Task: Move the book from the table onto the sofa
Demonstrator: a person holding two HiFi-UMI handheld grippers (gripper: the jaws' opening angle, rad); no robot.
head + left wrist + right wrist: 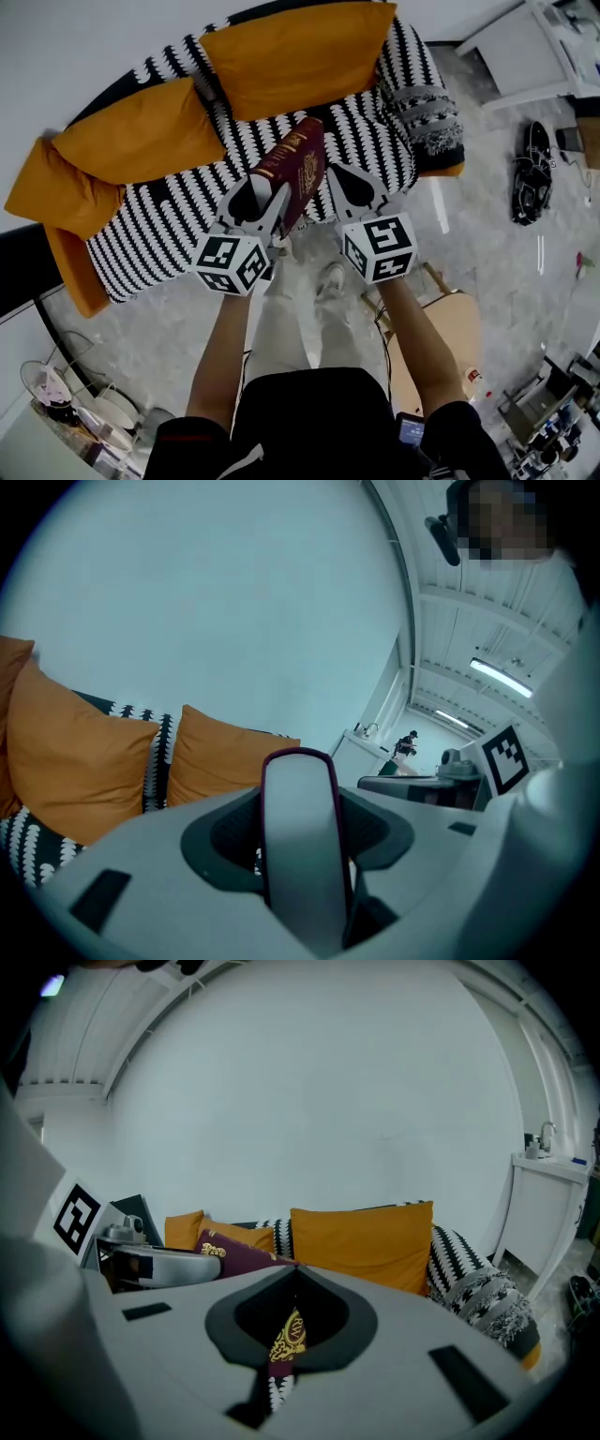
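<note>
One book (295, 173) sat clamped in the left gripper's (266, 212) fingers; the right gripper's (295, 1269) closed fingers seemingly pinched its cover; three cushions (300, 56) lay beyond.

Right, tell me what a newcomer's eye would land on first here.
The maroon book with gold stamping stands out first, held mid-frame in the head view. The left gripper's jaws are closed on its page edge, and the right gripper is tight beside it. Beyond it is the sofa in bold black-and-white zigzag, with bright orange cushions along its back.
</note>
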